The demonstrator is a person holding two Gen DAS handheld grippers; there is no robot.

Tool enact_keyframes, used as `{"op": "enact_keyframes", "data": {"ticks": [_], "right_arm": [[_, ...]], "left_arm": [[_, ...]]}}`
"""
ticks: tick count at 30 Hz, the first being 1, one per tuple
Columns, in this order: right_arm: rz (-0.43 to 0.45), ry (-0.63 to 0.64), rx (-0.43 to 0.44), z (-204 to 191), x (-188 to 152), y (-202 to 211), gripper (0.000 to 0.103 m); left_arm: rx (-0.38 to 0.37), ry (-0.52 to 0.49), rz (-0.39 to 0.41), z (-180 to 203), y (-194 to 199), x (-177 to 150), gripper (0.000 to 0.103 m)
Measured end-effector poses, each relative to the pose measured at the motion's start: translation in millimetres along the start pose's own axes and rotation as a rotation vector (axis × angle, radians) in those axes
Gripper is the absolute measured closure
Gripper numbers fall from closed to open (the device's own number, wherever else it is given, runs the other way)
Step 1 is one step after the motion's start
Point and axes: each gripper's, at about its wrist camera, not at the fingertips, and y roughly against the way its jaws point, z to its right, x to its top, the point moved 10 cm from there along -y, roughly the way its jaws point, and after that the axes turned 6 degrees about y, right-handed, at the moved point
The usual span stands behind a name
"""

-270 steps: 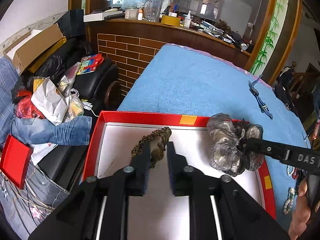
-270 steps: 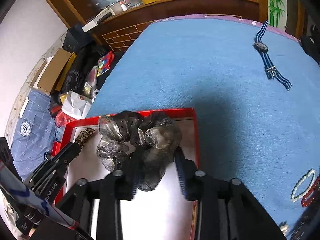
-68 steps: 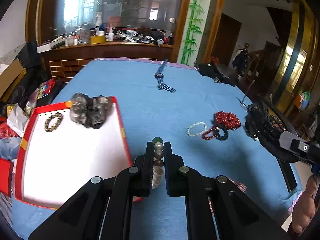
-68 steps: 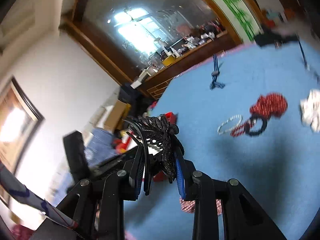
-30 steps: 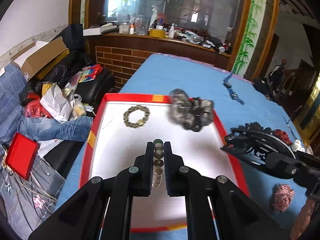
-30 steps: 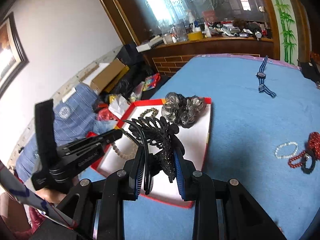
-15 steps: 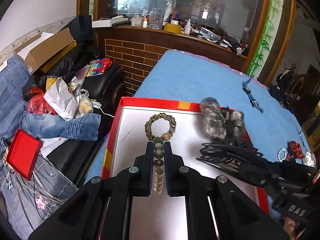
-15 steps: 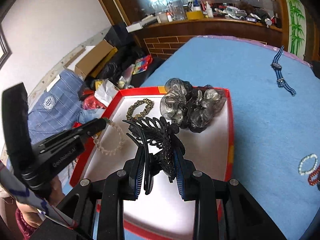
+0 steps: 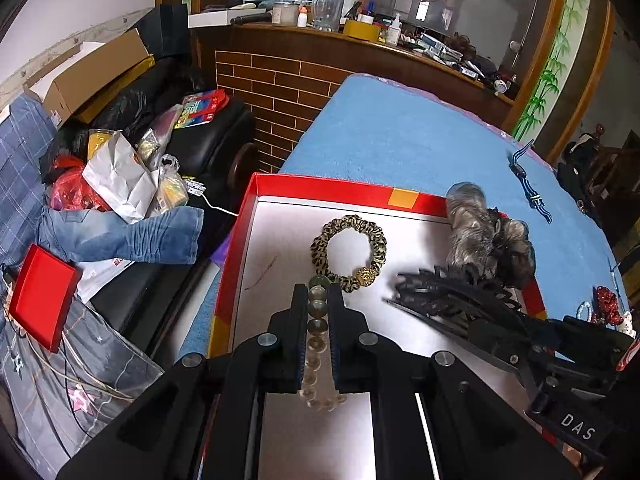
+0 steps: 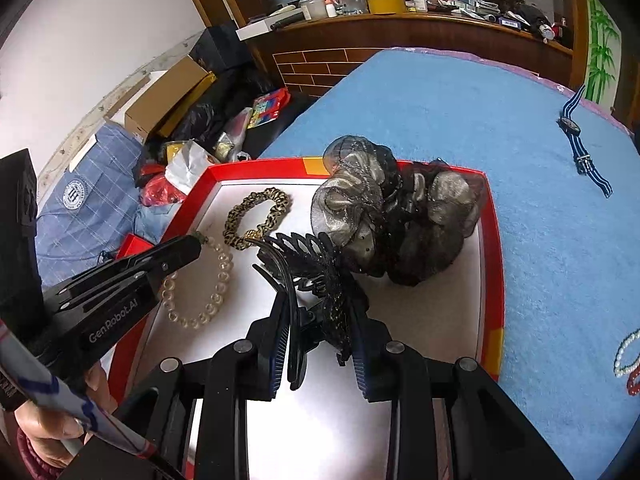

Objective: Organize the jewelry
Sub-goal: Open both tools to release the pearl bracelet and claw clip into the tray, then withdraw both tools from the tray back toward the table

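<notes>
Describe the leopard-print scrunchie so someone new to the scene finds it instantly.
Find the red-rimmed white tray at the edge of the blue table. Toward the tray's far end lies the leopard-print scrunchie, a thin flat open ring. Unlike the bulky grey-black organza scrunchie beside it, it is tan with dark spots and carries a small gold bead.

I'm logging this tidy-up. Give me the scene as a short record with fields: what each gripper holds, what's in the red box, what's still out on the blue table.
left gripper: shut on the bead bracelet, which hangs over the box floor
right gripper: shut on the black hair claw, over the box
red box: leopard-print scrunchie and grey-black organza scrunchie lying inside
blue table: striped-strap watch at the far side; white bead bracelet and red beads near the right edge
</notes>
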Motion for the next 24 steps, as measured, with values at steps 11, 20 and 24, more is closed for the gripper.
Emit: {"op": "enact_keyframes", "data": {"ticks": [11, 20, 24], "right_arm": [[-0.015, 0.009, -0.015, -1.3, 1.8, -13.0, 0.071], [-0.008, 0.005, 0.007, -1.9, 1.2, -8.8, 0.056], [0.001, 0.001, 0.018, -4.2, 0.8, -2.5, 0.054]], "left_arm": [[-0.005, 0.016, -0.017, -2.6, -8.3, 0.1, 0.094], [-0.009, 0.009, 0.012, -0.2, -0.6, 2.5, 0.066], [-0.014, 0.011, 0.020, 1.6, 4.6, 3.7, 0.066]]}}
